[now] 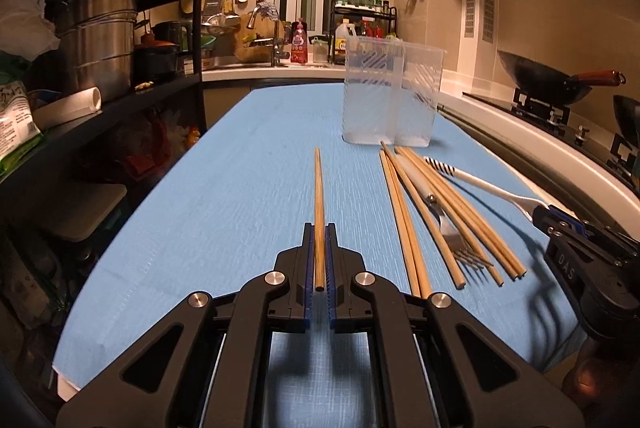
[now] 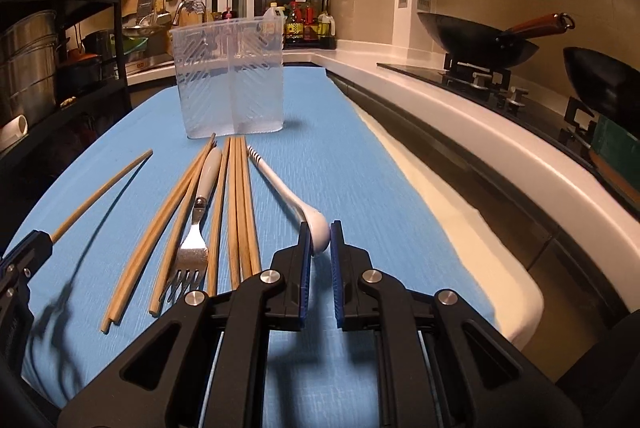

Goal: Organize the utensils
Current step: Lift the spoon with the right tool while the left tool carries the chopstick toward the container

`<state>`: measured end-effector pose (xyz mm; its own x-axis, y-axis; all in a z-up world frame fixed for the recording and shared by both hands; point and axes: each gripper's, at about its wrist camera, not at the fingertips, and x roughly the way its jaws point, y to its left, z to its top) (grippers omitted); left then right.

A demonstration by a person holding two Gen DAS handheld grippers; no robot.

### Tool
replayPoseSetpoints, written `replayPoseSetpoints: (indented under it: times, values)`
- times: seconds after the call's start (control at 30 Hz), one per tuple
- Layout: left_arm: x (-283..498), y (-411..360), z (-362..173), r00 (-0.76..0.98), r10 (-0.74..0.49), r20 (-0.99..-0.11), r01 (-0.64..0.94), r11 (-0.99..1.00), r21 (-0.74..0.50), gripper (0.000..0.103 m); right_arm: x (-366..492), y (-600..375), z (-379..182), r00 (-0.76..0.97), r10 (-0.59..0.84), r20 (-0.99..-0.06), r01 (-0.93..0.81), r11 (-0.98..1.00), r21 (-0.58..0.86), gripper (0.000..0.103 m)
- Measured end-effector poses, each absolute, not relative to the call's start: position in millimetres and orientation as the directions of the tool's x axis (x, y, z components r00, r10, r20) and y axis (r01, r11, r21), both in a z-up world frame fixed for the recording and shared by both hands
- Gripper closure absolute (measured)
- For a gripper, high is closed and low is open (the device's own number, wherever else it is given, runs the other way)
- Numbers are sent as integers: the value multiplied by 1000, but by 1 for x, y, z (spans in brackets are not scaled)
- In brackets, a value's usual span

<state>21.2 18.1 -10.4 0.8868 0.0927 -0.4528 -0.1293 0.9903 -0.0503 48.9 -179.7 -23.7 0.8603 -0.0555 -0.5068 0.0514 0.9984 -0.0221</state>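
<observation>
1. Left wrist view: left hand-held gripper [image 1: 319, 228] is clenched on a single chopstick [image 1: 319, 188], the stick running straight out toward 12 o'clock, its far tip raised off the blue surface [image 1: 240, 168].
2. Right wrist view: right hand-held gripper [image 2: 320, 232] has its jaws around the bowl of the white spoon [image 2: 288, 196]; small gaps show, so contact cannot be told.
3. Remaining chopsticks [image 2: 236, 208] and fork [image 2: 196, 228] lie loose at 10 o'clock of that gripper.
4. Step in hand, as I judge: pickup stage, nothing sorted yet.
5. Next move calls for carrying each piece to the clear two-compartment holder [image 2: 230, 76] at 12 o'clock, tilting upright, dropping in separate sides.
6. Both grippers are held low and level, pointing forward side by side.
</observation>
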Motion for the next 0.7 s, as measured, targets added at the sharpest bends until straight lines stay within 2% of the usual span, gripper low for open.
replayPoseSetpoints:
  times: [0.43, 0.7]
  values:
    - [9, 19, 10, 915, 82, -395, -112, 992, -55, 98, 34, -191, 1, 891, -47, -451, 46, 999, -14, 94]
    - [3, 19, 23, 935, 105, -339, -128, 991, -45, 98, 24, -192, 21, 923, -45, -382, 47, 999, -4, 94]
